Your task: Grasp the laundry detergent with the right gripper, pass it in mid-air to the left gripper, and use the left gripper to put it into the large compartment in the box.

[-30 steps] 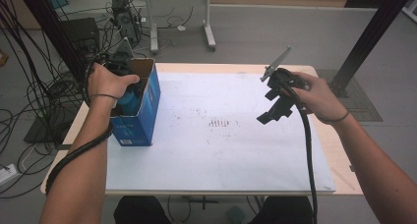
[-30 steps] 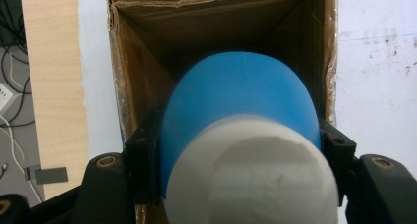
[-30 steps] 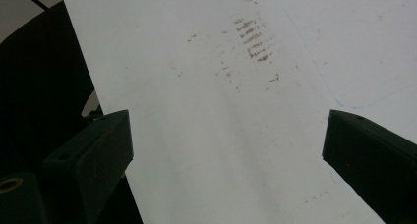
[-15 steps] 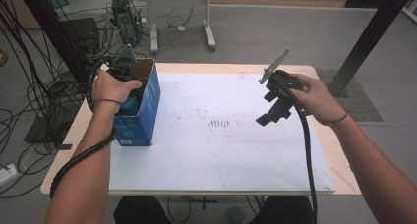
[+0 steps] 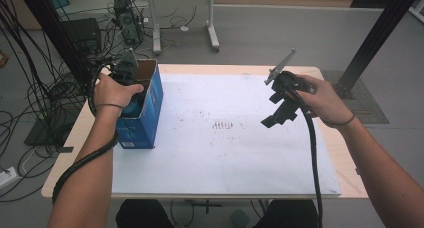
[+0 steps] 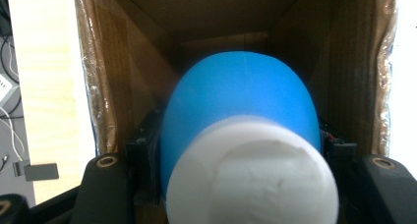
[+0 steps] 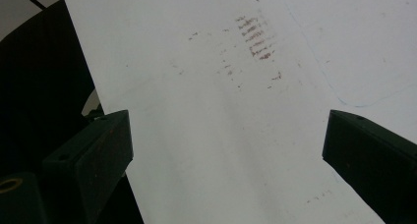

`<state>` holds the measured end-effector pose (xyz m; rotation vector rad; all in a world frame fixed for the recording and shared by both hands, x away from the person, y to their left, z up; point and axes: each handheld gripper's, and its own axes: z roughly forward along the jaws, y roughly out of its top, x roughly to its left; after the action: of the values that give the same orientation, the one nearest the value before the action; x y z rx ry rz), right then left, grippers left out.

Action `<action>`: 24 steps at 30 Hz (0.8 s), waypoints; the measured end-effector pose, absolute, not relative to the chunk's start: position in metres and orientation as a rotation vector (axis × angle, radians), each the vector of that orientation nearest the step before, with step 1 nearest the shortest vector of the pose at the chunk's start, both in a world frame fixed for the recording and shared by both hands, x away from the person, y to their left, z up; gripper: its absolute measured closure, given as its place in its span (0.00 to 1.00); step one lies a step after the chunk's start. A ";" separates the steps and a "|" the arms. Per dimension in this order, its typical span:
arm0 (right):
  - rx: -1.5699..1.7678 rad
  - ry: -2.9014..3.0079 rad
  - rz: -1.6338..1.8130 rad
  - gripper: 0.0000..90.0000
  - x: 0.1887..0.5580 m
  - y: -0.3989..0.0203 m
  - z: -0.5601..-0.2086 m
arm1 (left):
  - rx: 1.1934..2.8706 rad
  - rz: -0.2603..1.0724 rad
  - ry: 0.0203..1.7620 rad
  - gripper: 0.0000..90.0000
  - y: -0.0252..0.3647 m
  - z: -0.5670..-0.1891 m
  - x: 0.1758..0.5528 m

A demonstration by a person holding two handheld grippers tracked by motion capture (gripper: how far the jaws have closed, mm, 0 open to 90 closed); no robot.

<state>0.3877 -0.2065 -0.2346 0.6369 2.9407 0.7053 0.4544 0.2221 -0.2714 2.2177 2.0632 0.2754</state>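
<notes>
Left gripper (image 5: pixel 131 90) sits at the mouth of the blue cardboard box (image 5: pixel 145 119), left side of the high view, and clamps a blue bottle (image 6: pixel 238 111) with a white cap (image 6: pixel 253 172). In the left gripper view the bottle takes up centre frame, cap end toward the camera, rounded body pointing into the box's brown interior, a black jaw on each flank. So the bottle is at or just inside the box opening, held, not resting; how deep it goes I cannot tell.

Handling, my read: smooth plastic, probably light, and the curved glossy body could slip or roll between flat pads. It may give a little under a squeeze. It does not look fragile. Best hold is across the widest part of the body, as now, not the cap, which could twist. The box is thin cardboard with an open top; its walls would flex if bumped.

Look: saturated blue, domed, no label visible; the cap is matte white, cylindrical and blurred by closeness.

Right gripper (image 5: pixel 281 108) hangs above the white sheet (image 5: pixel 225 158) right of centre in the high view, jaws spread wide, nothing between them. In the right gripper view, faint reddish-brown marks (image 7: pixel 255 37) sit on the sheet in upper centre.
</notes>
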 end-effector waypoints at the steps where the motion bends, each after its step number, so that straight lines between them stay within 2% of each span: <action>1: 0.641 2.941 0.706 0.06 0.388 -0.207 -0.235 | 2.217 0.276 2.062 0.42 0.222 -0.272 0.454; 24: 0.634 2.944 0.709 0.06 0.386 -0.208 -0.234 | 2.193 0.256 2.074 0.42 0.226 -0.272 0.454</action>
<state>0.3858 -0.2080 -0.2339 0.6339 2.9439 0.7091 0.4540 0.2261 -0.2720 2.1932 2.0736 0.2561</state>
